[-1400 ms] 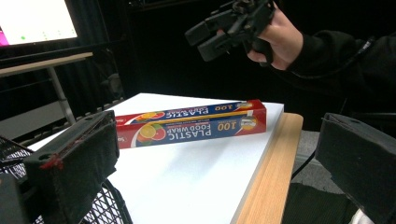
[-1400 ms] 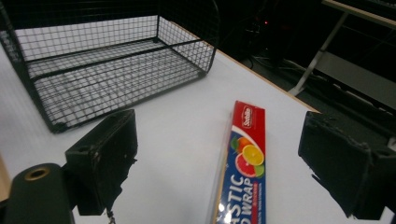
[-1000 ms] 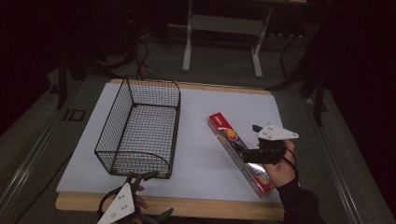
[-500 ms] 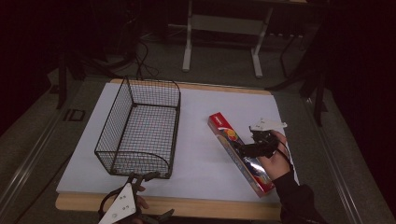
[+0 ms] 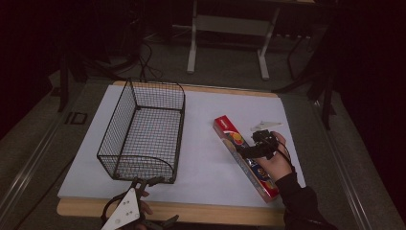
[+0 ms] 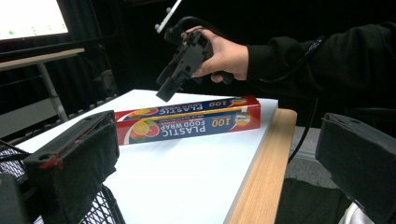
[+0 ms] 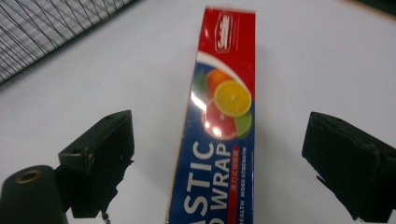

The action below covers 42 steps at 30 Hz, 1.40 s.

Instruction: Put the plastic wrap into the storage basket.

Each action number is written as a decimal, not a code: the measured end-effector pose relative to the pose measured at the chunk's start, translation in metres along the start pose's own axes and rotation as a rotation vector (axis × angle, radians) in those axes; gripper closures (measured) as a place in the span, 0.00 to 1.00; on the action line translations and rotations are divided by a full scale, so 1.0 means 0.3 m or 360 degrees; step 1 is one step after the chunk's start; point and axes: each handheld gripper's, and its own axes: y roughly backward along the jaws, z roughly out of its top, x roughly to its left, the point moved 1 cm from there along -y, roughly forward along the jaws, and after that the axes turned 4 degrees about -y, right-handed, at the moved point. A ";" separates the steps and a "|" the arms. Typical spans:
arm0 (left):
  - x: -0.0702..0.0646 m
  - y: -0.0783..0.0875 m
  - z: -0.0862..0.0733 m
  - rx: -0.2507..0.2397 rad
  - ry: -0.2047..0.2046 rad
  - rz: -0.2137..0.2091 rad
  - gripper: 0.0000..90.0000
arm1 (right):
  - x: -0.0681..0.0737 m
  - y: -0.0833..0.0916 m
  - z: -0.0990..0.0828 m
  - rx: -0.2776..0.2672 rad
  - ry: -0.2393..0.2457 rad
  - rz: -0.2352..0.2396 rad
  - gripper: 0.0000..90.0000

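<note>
Right gripper (image 5: 245, 152) spread wide over plastic wrap box (image 5: 245, 156); left gripper (image 5: 141, 184) spread, near wire basket (image 5: 143, 132).

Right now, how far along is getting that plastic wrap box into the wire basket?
Nothing looks done yet: the plastic wrap box lies flat on the white table, and the wire basket looks empty. In hand: the right gripper hovers open with a jaw on either side of the box, apart from it. The left gripper waits open by the basket. Left, presumably: grasp, lift, carry over, release.
</note>
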 end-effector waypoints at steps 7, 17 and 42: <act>0.000 0.000 0.000 -0.0001 -0.0003 0.0008 0.00 | -0.005 -0.050 -0.009 0.0101 -0.0016 -0.0004 0.10; -0.001 -0.001 -0.001 0.0004 -0.0004 -0.0002 0.00 | -0.008 -0.122 -0.017 0.0265 -0.0041 -0.0043 0.11; -0.005 -0.006 -0.003 0.0038 -0.0031 -0.0004 0.00 | -0.017 -0.209 -0.032 0.0703 -0.0170 -0.0129 0.19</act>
